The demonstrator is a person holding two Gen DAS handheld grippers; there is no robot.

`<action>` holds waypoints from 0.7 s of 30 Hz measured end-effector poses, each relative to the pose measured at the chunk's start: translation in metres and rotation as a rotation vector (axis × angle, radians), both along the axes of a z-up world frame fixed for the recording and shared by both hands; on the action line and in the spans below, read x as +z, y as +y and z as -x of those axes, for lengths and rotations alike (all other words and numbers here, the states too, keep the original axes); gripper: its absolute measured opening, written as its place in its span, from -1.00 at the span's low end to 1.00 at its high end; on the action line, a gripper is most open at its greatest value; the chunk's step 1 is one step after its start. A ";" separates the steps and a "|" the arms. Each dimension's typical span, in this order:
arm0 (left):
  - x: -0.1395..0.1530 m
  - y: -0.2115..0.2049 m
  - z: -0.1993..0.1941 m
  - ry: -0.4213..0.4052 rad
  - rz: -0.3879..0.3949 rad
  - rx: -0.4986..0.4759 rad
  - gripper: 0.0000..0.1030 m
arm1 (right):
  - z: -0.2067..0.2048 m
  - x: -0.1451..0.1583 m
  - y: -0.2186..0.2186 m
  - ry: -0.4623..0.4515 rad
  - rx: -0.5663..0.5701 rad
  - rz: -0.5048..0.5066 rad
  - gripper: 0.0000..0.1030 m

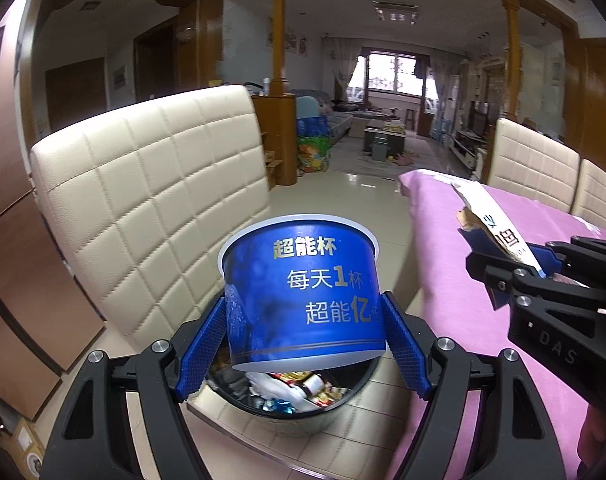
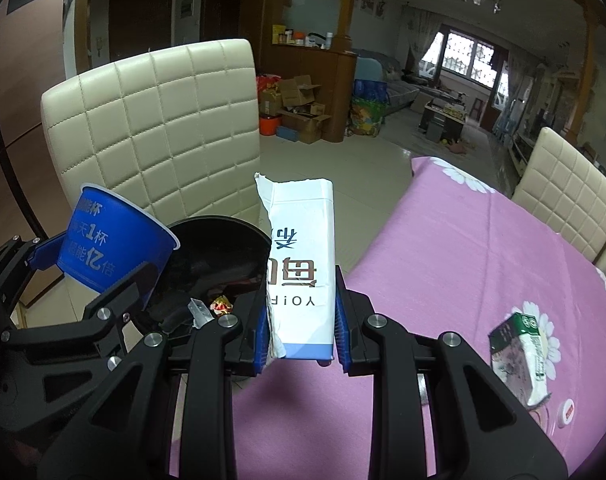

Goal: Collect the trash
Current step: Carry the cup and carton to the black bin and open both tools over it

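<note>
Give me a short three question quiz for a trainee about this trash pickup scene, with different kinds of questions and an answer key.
1. True or false: the left hand-held gripper holds a blue cup.
2. What does the right hand-held gripper grip? A) spoon B) torn white box C) bottle
3. Fill in: a green carton lies on the ___ tablecloth.

Key: 1 true; 2 B; 3 pink.

I see a cream quilted chair (image 2: 155, 128) on a glossy pale tiled floor (image 1: 343, 196), wooden pillars (image 1: 279, 36), a daylit window (image 1: 391, 74) far back, and cardboard boxes (image 2: 299, 108) by the wood partition.
</note>
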State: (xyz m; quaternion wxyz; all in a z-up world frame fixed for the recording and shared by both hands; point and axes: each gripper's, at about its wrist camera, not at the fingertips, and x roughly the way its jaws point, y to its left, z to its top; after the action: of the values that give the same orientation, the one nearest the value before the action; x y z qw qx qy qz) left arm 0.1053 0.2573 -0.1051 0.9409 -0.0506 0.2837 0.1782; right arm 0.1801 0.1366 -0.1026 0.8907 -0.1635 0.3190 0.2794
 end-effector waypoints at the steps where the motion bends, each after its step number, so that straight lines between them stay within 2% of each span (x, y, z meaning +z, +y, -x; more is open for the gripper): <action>1: -0.001 0.004 0.000 0.001 0.000 0.007 0.44 | -0.001 -0.001 0.003 0.001 0.005 0.000 -0.47; 9: -0.007 0.042 -0.010 0.015 0.021 0.079 0.44 | -0.017 -0.009 0.034 0.020 0.037 0.002 -0.47; 19: -0.014 0.048 -0.024 0.027 0.008 0.085 0.46 | -0.034 -0.013 0.040 0.031 0.035 -0.010 -0.47; 21: -0.018 0.049 -0.026 0.036 0.025 0.083 0.46 | -0.039 -0.014 0.041 0.034 0.030 -0.011 -0.47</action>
State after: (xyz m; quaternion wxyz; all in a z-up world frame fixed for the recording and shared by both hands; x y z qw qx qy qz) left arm 0.1317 0.3062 -0.1234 0.9267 -0.0709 0.3004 0.2142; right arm 0.2189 0.1772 -0.1164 0.8817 -0.1584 0.3303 0.2974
